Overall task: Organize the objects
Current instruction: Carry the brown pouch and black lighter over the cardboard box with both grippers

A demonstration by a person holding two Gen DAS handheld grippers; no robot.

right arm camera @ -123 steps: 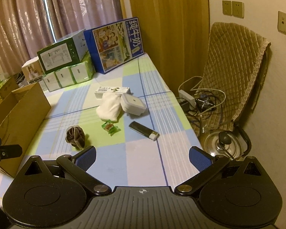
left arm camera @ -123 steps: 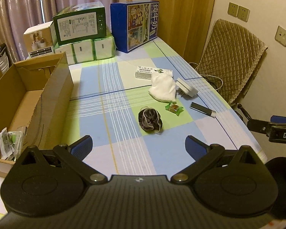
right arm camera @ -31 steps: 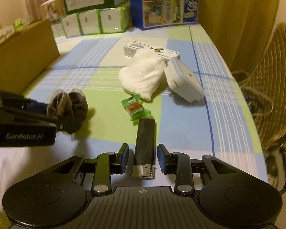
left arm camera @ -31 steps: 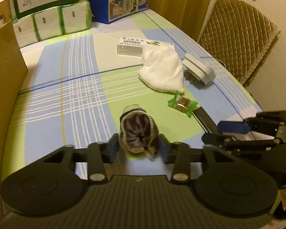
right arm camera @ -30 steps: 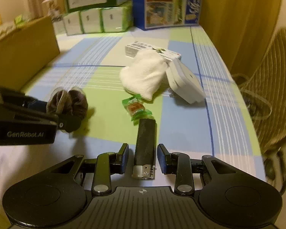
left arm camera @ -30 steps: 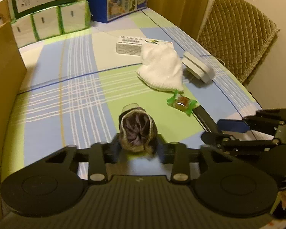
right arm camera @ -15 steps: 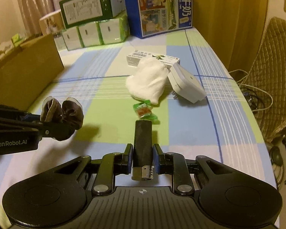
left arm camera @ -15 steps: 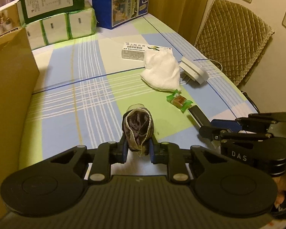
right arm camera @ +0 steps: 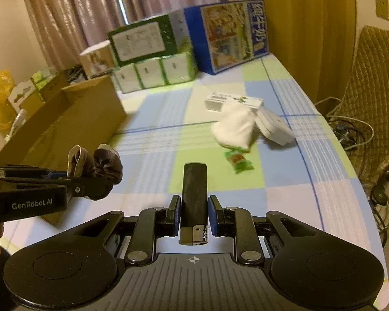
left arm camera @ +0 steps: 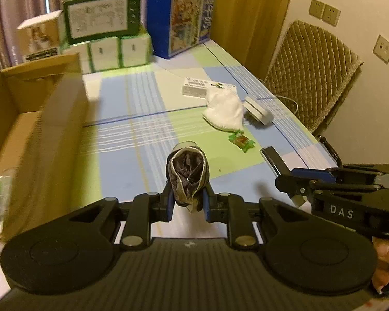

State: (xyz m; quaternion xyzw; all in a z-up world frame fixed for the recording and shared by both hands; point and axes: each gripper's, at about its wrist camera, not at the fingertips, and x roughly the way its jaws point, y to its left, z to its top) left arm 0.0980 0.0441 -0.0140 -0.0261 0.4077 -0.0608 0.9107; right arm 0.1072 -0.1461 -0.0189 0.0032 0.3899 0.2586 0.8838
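Gripped scrunchie (left arm camera: 188,175); gripped black lighter (right arm camera: 194,194)

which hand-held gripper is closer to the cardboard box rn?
Left. The left hand-held gripper, shut on the dark scrunchie, is beside the cardboard box wall. The right hand-held gripper, holding the black lighter, is farther toward the table's chair side.

this looks like a room in a home. a table (left arm camera: 147,119) wears a checked blue, green and white cloth, and behind it hang long curtains (right arm camera: 72,18) over a window. at the table's far end stand stacked cartons (left arm camera: 103,26) and a blue milk box (left arm camera: 184,18). right of the table sits a chair with a quilted cover (left arm camera: 311,72), under wall sockets (left arm camera: 324,11). a cardboard box (left arm camera: 46,124) rests on the table's left side.
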